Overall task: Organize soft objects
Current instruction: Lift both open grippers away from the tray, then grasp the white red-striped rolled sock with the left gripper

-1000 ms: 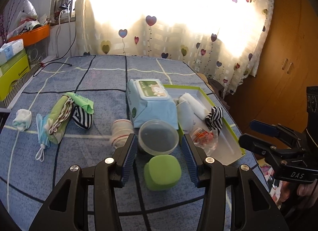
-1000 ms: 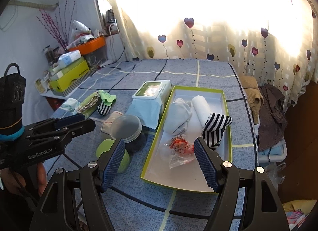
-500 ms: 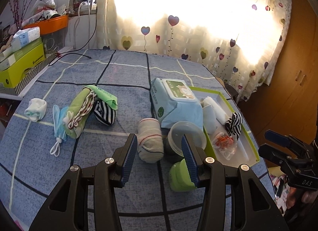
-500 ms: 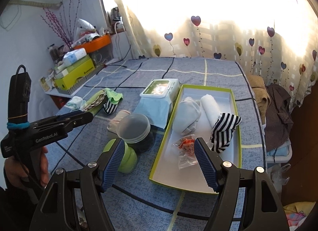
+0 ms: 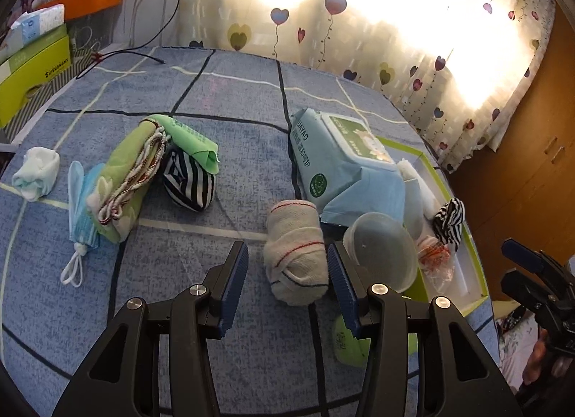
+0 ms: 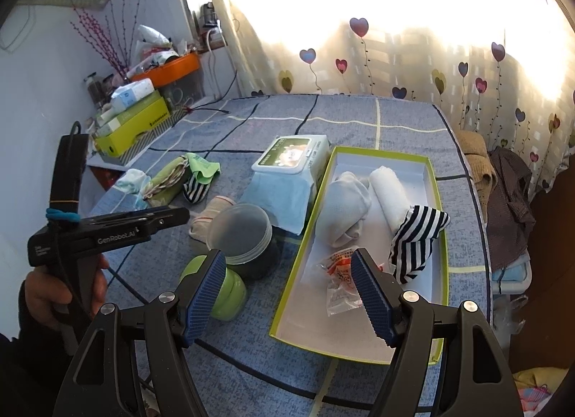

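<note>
- Lining up from the left wrist: the left gripper [image 5: 287,275] is wide open and empty, with the rolled cloth [image 5: 295,251] just ahead, nearer its right finger; centre it and close on its middle. Since earlier, the view has swung from the green tub to this roll
- From the right wrist: the right gripper [image 6: 289,293] hangs wide open and empty above the tray [image 6: 436,194]; little has changed here

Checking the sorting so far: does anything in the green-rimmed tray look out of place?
Yes: a crinkly clear plastic packet with red print lies in the green-rimmed tray among rolled white cloths, unlike its soft neighbours.
</note>
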`<state>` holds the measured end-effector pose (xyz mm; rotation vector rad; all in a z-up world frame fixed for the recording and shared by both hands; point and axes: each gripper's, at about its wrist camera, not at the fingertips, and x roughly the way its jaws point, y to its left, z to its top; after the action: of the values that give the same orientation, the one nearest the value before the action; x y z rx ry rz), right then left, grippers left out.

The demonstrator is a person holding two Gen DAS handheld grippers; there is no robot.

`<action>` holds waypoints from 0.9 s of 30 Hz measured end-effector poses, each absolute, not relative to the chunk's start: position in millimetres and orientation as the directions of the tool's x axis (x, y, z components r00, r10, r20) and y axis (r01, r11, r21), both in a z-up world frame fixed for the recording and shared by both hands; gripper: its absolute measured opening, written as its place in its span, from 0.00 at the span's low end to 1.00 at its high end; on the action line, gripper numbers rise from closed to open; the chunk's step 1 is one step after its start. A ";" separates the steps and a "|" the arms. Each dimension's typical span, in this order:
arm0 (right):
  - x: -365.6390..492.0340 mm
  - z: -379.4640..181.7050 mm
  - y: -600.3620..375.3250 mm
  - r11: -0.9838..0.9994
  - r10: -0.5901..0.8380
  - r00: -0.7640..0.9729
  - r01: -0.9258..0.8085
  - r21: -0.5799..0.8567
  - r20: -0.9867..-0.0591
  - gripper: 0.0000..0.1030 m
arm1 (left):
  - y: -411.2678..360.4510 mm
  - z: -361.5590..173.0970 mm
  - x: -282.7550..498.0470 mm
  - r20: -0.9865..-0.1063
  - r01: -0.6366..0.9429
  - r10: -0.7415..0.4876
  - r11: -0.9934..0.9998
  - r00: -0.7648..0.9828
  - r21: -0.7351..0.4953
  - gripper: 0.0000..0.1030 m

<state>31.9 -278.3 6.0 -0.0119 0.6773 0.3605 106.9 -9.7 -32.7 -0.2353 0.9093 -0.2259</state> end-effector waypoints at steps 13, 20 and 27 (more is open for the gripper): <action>55.2 -3.1 -275.5 0.942 0.305 0.698 -0.320 0.099 -0.648 0.70 | -14.9 -63.7 130.0 -0.772 0.142 -0.392 0.917 0.501 -0.373 0.46; 62.2 -7.0 -273.4 0.941 0.309 0.687 -0.323 0.104 -0.658 0.70 | -14.3 -70.8 137.3 -0.772 0.166 -0.440 0.896 0.460 -0.411 0.47; 64.4 -7.7 -271.2 0.939 0.312 0.684 -0.327 0.105 -0.660 0.70 | -11.1 -80.8 144.8 -0.763 0.155 -0.494 0.866 0.417 -0.476 0.51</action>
<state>64.4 -271.2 -7.7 -0.0220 0.7353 0.3583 144.8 -11.1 -80.8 -0.3590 1.0685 -0.4183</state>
